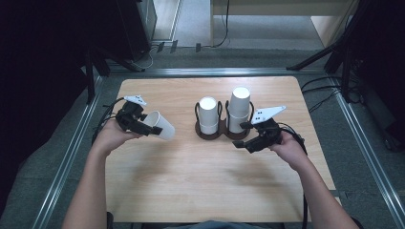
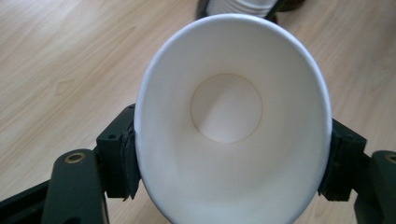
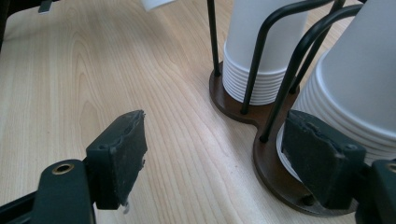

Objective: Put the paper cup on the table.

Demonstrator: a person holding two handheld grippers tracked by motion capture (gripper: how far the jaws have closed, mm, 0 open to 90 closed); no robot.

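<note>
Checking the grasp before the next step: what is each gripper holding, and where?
Left gripper pinches a paper cup across its rim; right gripper holds nothing.

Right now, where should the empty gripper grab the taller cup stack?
Probably the upper wall of the taller stack, above the black wire loops of the holder, coming from its own near side. The right gripper is open beside the base, where the wires and crowded rims leave little room; higher up the cup is bare, round and narrow.

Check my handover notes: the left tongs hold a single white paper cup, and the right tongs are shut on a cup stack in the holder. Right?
Not quite: the right tongs stand open beside the right cup stack, gripping nothing, as the right gripper view shows. The left tongs do hold a single white paper cup.
</note>
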